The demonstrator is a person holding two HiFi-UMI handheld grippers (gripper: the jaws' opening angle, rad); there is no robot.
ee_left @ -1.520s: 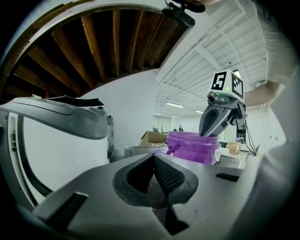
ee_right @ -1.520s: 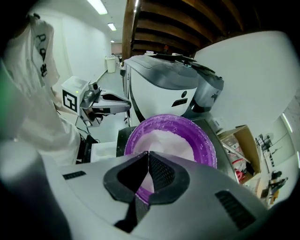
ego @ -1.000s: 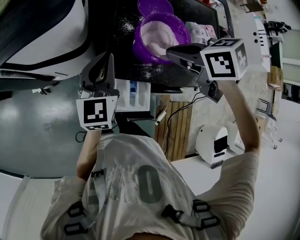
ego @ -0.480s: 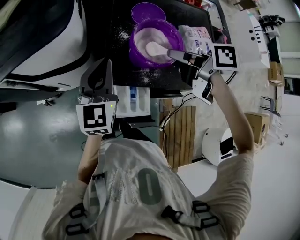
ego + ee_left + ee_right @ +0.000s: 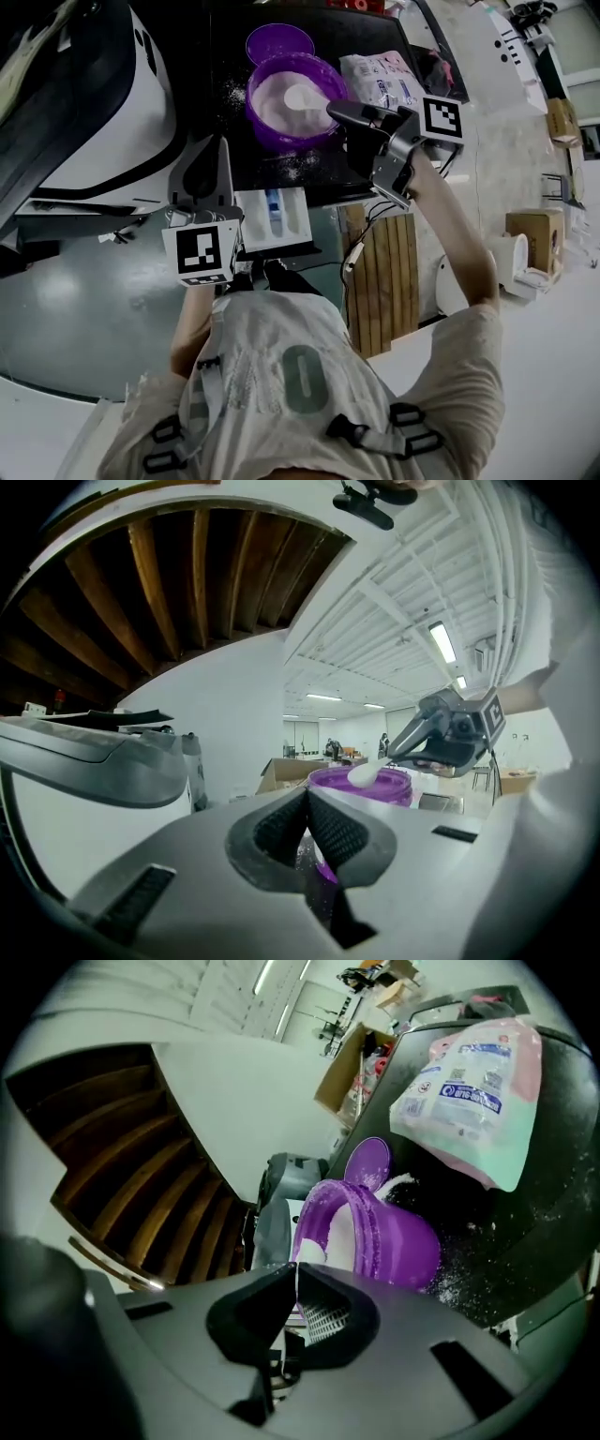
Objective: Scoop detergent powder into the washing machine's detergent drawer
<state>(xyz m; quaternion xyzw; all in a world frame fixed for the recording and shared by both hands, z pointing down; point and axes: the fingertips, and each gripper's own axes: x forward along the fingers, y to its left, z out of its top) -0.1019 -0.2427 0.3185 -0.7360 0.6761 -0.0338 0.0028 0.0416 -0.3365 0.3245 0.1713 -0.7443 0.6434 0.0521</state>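
A purple tub [image 5: 281, 127] of white detergent powder stands on the washing machine's dark top, also seen as the tub [image 5: 394, 1241] and the tub [image 5: 370, 787]. My right gripper [image 5: 336, 111] is shut on the handle of a white scoop [image 5: 305, 97], whose bowl hangs over the powder. From the right gripper view the scoop [image 5: 309, 1252] shows just past the right gripper [image 5: 292, 1274]. The detergent drawer [image 5: 292, 220] stands pulled out below the tub. My left gripper [image 5: 202, 169] is shut and empty left of the drawer, and the left gripper [image 5: 307, 794] points toward the tub.
The tub's purple lid [image 5: 279, 42] lies behind it. A detergent bag [image 5: 380, 75] lies to the right. Spilled powder dots the machine's top [image 5: 230, 94]. The round machine door [image 5: 84, 309] is at the lower left, with slatted wood [image 5: 380, 272] on the right.
My right gripper has swung left with the scoop, from the tub's right rim to over the powder. The left gripper has stayed beside the drawer.
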